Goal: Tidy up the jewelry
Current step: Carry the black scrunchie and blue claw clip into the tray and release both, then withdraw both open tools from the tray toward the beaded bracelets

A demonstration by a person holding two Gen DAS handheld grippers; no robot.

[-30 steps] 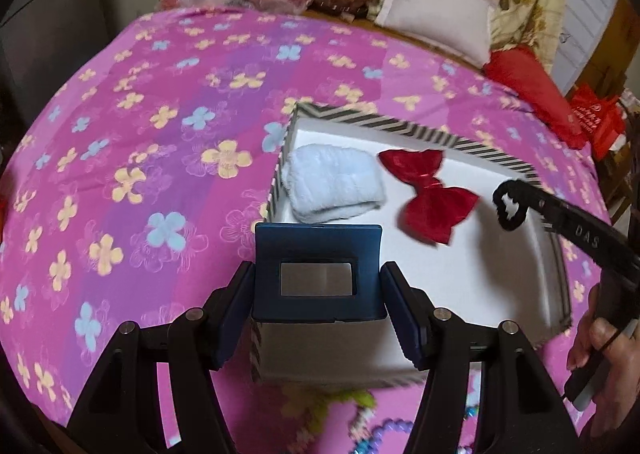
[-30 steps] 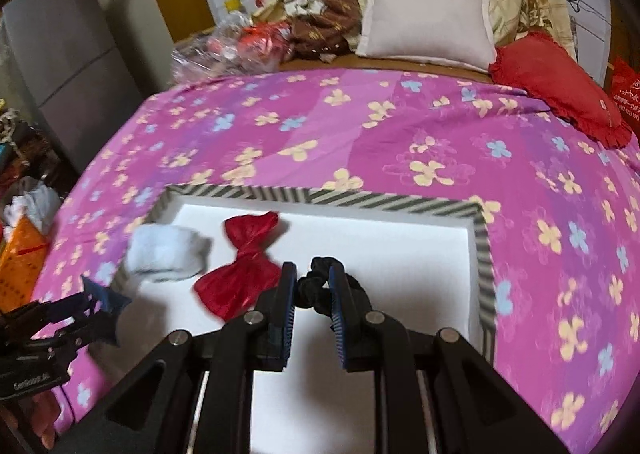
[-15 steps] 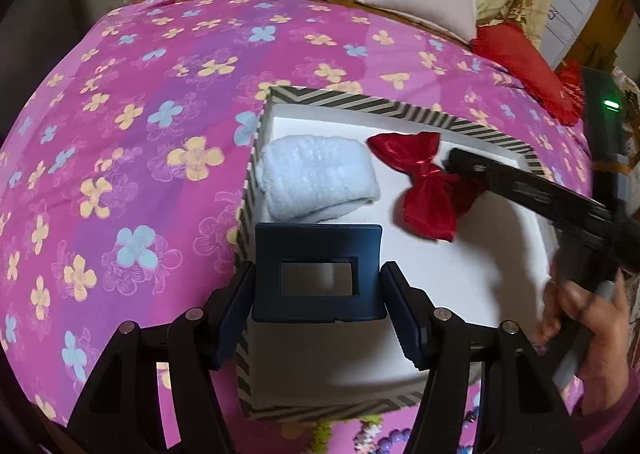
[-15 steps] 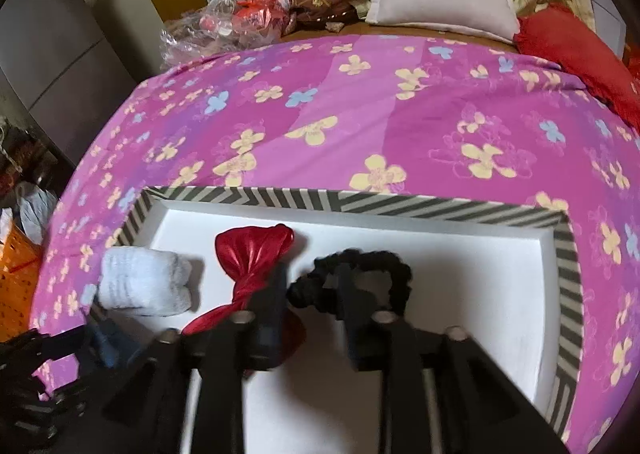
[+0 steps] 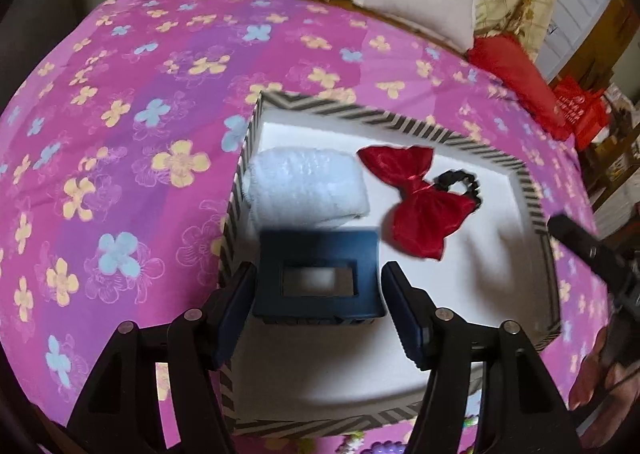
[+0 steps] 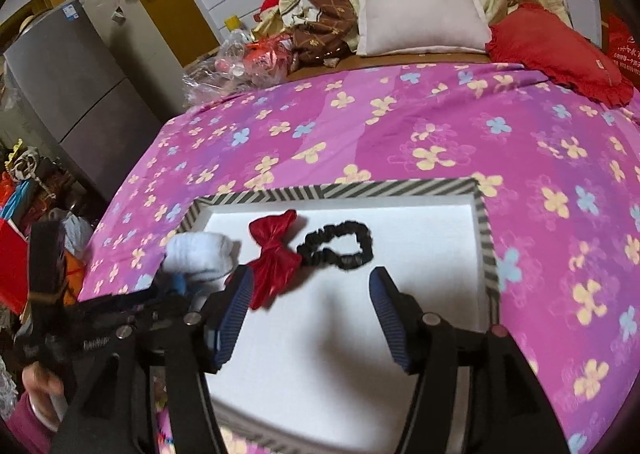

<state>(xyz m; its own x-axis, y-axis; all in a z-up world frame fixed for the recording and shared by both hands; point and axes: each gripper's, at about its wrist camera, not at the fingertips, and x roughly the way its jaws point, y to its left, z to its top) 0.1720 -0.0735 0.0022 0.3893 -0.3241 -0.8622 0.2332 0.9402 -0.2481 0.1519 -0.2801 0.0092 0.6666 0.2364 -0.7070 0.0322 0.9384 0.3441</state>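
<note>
My left gripper [image 5: 318,290] holds the blue clip [image 5: 318,274] over the tray [image 5: 384,119]. My right gripper [image 6: 310,310] hangs wide, empty; scrunchie [image 6: 340,248] lies beside the bow [image 6: 274,254].

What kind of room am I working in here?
Most likely a bedroom: the striped-rim white tray sits on a bed's pink flowered bedspread, with a white pillow and red ruffled cushion at its head, and a grey fridge alongside.
</note>
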